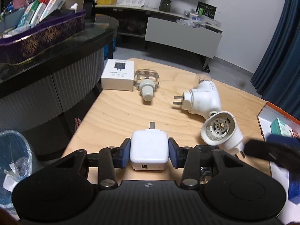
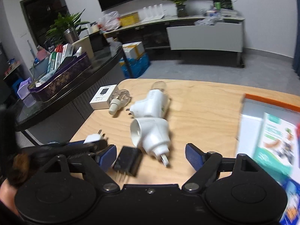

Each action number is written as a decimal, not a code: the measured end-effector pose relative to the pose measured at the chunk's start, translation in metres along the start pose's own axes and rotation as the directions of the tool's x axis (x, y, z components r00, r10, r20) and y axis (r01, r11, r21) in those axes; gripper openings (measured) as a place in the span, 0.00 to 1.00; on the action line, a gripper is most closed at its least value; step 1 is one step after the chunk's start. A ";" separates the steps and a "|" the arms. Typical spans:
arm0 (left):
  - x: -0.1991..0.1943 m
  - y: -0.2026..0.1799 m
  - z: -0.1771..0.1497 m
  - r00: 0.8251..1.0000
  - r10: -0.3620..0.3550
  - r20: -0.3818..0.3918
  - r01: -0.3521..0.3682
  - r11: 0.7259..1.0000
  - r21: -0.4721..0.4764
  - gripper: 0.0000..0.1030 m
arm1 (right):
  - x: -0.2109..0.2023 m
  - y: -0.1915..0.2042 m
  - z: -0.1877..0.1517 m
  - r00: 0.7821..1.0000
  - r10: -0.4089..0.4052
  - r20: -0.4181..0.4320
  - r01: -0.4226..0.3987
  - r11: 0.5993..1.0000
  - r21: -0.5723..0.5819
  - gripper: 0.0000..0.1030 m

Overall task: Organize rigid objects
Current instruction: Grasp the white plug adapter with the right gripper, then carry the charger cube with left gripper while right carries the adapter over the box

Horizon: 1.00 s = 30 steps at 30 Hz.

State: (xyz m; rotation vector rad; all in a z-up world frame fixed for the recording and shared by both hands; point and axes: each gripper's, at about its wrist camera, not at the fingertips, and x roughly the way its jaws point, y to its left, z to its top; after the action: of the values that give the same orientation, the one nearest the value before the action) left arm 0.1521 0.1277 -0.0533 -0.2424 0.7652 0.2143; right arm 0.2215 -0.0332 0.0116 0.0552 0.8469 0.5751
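Note:
My left gripper (image 1: 149, 152) is shut on a white square charger (image 1: 149, 151), low over the wooden table (image 1: 116, 112); its plug end shows in the right wrist view (image 2: 93, 137). My right gripper (image 2: 150, 156) is open and empty. A black charger (image 2: 128, 160) lies by its left finger and a white plug-in heater (image 2: 151, 133) lies between the fingers, prongs toward me. A second white heater with a bottle (image 1: 203, 98) (image 2: 150, 105), a clear bottle with a grey cap (image 1: 147, 83) (image 2: 119, 101) and a white charger box (image 1: 118, 76) (image 2: 103, 96) lie farther back.
An orange-rimmed box (image 2: 270, 101) holding a green package (image 2: 277, 138) sits at the table's right; it also shows in the left wrist view (image 1: 277, 110). A dark glass counter (image 1: 56, 43) with a purple tin of boxes (image 1: 43, 35) stands left. A bin (image 1: 13, 161) stands below left.

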 end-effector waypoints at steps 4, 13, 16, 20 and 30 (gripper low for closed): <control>-0.005 0.007 -0.001 1.000 -0.011 0.001 0.011 1.000 -0.002 0.41 | 0.036 -0.004 0.013 0.999 0.011 -0.045 -0.009 0.999 0.033 0.93; -0.010 0.013 -0.002 0.999 -0.042 0.005 0.042 0.999 -0.011 0.41 | 0.065 0.002 0.015 0.998 -0.010 -0.067 0.013 0.999 0.045 0.57; -0.015 0.011 -0.001 0.998 -0.054 0.013 0.054 0.998 -0.016 0.41 | 0.053 0.007 0.012 0.997 -0.065 -0.043 0.066 0.998 0.007 0.60; -0.023 0.006 -0.002 0.997 -0.073 0.025 0.074 0.997 -0.012 0.41 | 0.029 0.014 0.007 0.994 -0.106 -0.002 0.106 0.993 -0.041 0.59; -0.051 -0.022 -0.009 0.989 -0.143 0.045 0.142 0.990 0.027 0.41 | -0.045 0.014 -0.005 0.978 -0.182 0.102 0.186 0.982 -0.026 0.59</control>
State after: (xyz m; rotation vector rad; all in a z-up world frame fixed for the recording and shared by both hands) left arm 0.1163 0.0989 -0.0207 -0.2674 0.7002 0.0756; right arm 0.1880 -0.0453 0.0432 -0.0266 0.7360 0.4093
